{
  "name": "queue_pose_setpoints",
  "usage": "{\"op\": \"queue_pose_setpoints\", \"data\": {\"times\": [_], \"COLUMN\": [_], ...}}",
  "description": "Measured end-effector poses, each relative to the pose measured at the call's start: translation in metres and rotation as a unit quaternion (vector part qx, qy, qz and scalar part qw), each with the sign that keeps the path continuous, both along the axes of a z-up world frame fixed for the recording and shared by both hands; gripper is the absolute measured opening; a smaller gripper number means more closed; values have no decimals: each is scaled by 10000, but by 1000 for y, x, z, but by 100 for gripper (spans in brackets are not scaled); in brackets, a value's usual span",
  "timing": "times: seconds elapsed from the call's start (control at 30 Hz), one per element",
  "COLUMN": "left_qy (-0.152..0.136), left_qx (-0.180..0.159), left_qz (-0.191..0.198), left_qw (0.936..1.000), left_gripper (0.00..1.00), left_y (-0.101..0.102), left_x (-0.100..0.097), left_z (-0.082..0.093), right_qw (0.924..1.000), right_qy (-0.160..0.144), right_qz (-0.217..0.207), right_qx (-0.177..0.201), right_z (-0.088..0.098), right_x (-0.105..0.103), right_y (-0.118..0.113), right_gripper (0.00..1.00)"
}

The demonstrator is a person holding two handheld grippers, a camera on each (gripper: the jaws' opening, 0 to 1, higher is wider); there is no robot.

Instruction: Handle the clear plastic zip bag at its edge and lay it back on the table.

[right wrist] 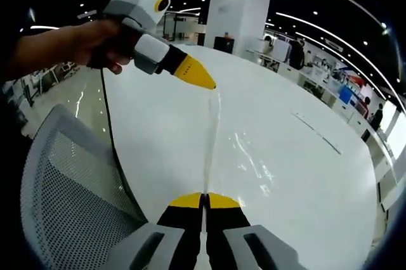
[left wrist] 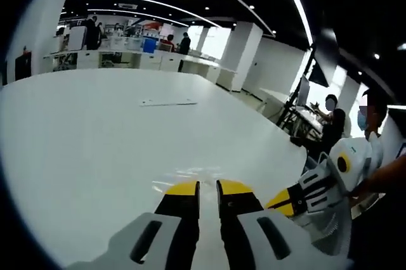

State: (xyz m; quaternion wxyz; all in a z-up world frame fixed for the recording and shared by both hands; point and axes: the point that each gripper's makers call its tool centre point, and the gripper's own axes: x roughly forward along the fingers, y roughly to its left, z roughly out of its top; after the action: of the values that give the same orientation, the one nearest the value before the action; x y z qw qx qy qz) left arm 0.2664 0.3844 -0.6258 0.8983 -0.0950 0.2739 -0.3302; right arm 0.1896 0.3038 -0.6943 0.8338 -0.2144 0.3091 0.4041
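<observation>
stretching the clear bag [right wrist: 212, 132] between both closed tongs above the table [right wrist: 298, 175].

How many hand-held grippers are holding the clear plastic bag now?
2: the right hand-held gripper pinches the near edge of the clear zip bag, and the left hand-held gripper pinches its far edge above the white table.

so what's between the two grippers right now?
In the right gripper view, the clear zip bag stretches edge-on from the right gripper to the left gripper, above bare white table.

Large white table [left wrist: 95, 130], white pillars [left wrist: 241, 54], dark ceiling with light strips [left wrist: 146, 0], grey mesh chair [right wrist: 70, 200]
</observation>
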Motion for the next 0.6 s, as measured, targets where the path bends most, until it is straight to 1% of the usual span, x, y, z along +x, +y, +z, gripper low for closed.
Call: {"op": "queue_pose_setpoints", "data": {"times": [0.07,0.13,0.23,0.3,0.4,0.6], "left_qy": [26,48,77,158,198,181], "left_qx": [-32,-108,-205,-318,-282,-212], "left_qz": [11,43,123,178,210,290], "left_qw": [10000,9999,9997,9992,9992,9992], "left_gripper": [7,3,1,0,0,0], "left_y": [-1,-2,-2,-2,-3,-7], "left_x": [1,1,4,7,6,8], "left_z": [-1,-1,0,0,0,1], "right_qw": [10000,10000,9999,9998,9999,9999], "right_qy": [-32,-23,-55,-93,-84,-106], "right_qz": [54,65,114,162,134,50], "right_qx": [-2,-15,-42,-76,-53,3], "right_z": [0,0,0,-1,-2,-2], "right_x": [-1,-2,-2,-3,-2,-1], "right_y": [1,1,0,0,0,-1], "right_gripper": [0,0,0,0,0,0]}}
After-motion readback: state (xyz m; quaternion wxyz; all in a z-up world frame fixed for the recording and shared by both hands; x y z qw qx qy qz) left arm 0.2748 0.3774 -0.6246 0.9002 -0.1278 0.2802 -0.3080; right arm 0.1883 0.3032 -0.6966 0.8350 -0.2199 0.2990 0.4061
